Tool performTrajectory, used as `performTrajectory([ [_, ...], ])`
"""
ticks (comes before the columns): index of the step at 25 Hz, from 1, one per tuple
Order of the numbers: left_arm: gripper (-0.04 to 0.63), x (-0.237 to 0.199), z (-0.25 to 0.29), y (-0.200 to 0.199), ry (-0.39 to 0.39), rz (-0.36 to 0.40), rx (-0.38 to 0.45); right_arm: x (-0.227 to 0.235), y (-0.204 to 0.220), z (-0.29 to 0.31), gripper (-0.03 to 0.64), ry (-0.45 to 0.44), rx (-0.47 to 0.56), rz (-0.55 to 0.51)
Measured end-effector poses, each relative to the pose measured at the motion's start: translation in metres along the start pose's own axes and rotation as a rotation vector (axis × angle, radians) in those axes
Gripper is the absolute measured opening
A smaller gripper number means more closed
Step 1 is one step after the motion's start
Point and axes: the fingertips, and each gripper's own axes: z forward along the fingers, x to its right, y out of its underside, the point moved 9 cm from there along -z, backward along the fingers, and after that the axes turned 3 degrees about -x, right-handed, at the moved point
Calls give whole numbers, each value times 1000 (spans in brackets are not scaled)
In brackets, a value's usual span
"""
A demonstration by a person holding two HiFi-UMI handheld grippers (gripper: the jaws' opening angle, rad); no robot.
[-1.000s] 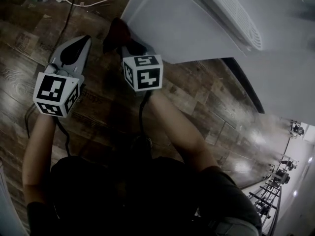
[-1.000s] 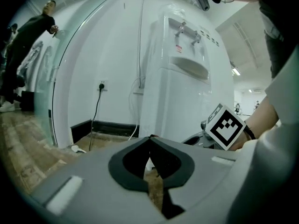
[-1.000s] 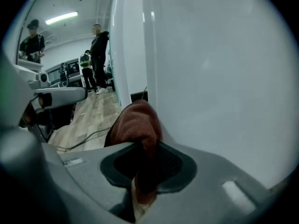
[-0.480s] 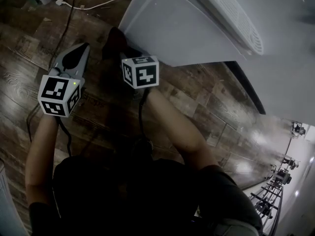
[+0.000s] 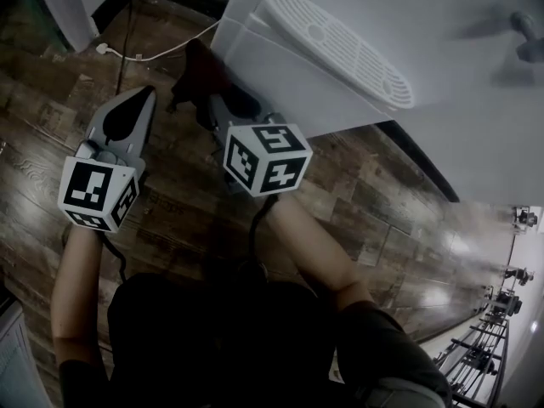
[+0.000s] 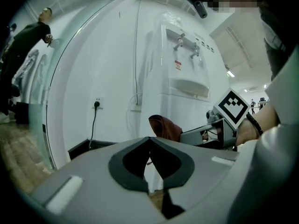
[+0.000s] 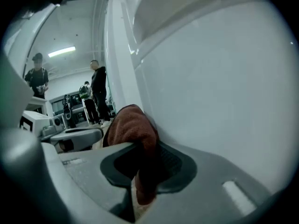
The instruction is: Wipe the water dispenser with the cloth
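Observation:
The white water dispenser [image 5: 340,66] stands at the upper right of the head view, its drip grille facing up. My right gripper [image 5: 211,93] is shut on a brown cloth [image 5: 198,65], which lies against the dispenser's lower side panel. In the right gripper view the cloth [image 7: 133,125] bulges out of the right gripper [image 7: 140,148] and touches the white panel [image 7: 224,97]. My left gripper [image 5: 143,96] hangs to the left, apart from the dispenser, shut with nothing in it. The left gripper view shows the left gripper [image 6: 149,141], the dispenser [image 6: 187,78] and the cloth [image 6: 163,125].
A white cable with a plug [image 5: 106,1] lies on the dark wooden floor [image 5: 357,194]. A wall socket with a black cord [image 6: 97,104] sits left of the dispenser. People [image 7: 98,87] stand in the background beyond a curved glass partition [image 6: 60,78].
The right gripper's marker cube has come nearer and looks larger, with the cloth still on the dispenser's side. The view has tilted, showing more of the drip grille. The left gripper has barely moved.

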Motion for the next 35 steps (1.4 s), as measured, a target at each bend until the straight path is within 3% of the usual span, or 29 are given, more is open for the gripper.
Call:
performTrajectory([
  [6, 18, 7, -4, -47, 25, 20, 75, -17, -48, -27, 64, 12, 168, 37],
  [12, 18, 8, -9, -89, 28, 35, 109, -28, -82, -44, 64, -6, 246, 96],
  [18, 18, 13, -11, -139, 7, 16, 102, -43, -121, -55, 64, 5, 227, 134],
  [28, 18, 24, -43, -238, -15, -65, 25, -66, -196, -91, 64, 67, 108, 381],
  [35, 20, 23, -66, -304, -30, -62, -43, -89, -252, -116, 64, 93, 82, 449],
])
